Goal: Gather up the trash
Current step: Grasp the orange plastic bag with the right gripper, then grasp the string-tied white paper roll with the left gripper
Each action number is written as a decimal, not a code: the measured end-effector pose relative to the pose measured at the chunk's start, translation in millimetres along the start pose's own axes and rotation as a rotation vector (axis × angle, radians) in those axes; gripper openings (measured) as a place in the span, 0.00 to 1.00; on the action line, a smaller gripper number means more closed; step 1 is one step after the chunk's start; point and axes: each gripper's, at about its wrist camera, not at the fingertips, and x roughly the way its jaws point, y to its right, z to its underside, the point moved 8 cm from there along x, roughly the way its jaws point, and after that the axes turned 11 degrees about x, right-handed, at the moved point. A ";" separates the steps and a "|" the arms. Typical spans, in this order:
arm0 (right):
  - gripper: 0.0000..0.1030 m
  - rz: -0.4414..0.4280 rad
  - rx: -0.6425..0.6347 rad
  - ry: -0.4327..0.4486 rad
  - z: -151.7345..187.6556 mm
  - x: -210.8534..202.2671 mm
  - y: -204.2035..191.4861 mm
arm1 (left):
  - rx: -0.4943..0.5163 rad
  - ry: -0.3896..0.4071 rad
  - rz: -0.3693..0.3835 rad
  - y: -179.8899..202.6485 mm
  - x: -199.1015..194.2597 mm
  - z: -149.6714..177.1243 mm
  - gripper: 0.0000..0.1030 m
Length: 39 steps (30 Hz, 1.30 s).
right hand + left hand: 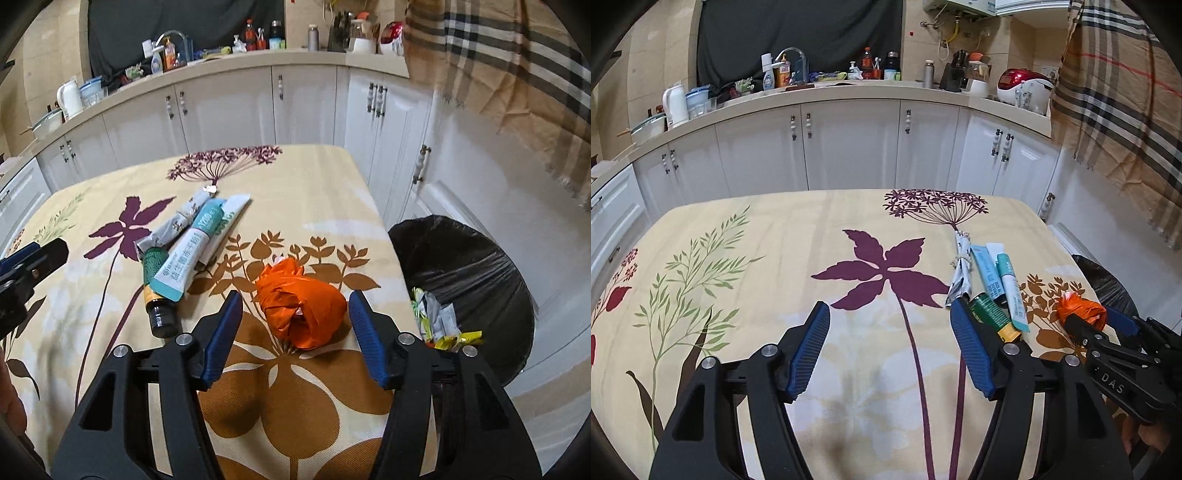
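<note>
Straddling an orange crumpled wrapper point(304, 308), the right tool point(295, 314) stands with its blue pads point(223, 336) apart on either side of the bundle and clear of it; nothing is gripped; the wrapper lies on the tabletop point(314, 177), on a brown flower of the printed cloth, close to the tabletop's right edge. Just beyond that edge, on the floor, a bin lined with a black bag point(469, 266) stands open, with yellow and silver wrappers point(443, 325) already inside it. To the left of the orange wrapper a small heap of rubbish rests on the cloth: a dark green tube point(155, 280) with a black cap pointing towards the camera, a white and teal tube point(192, 251) lying across it, a second pale tube point(225, 218) beside that, and a grey crumpled packet point(181, 218) behind them; they touch one another and sit near the wrapper without touching it.

The left tool point(890, 336) hovers over bare cloth with its jaws wide and nothing between them; its right pad point(971, 350) sits in front of the near end of the green tube point(991, 317) as seen from the left wrist, though whether it touches I cannot tell. From that view the right tool point(1100, 325) appears at the right edge, around the orange wrapper point(1078, 312). Behind the tabletop run white cabinets point(849, 147) under a cluttered kitchen counter point(849, 90); a checked cloth point(1126, 110) hangs at the right.
</note>
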 end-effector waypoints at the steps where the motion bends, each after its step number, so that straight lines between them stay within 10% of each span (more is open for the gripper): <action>1: 0.53 0.001 -0.002 -0.006 0.7 1.7 -0.6 | -0.002 -0.002 0.002 -0.3 0.4 1.1 0.65; 39: 0.46 -0.006 -0.009 0.058 -54.8 30.6 10.9 | 0.145 -0.103 0.075 46.4 79.8 -32.5 0.65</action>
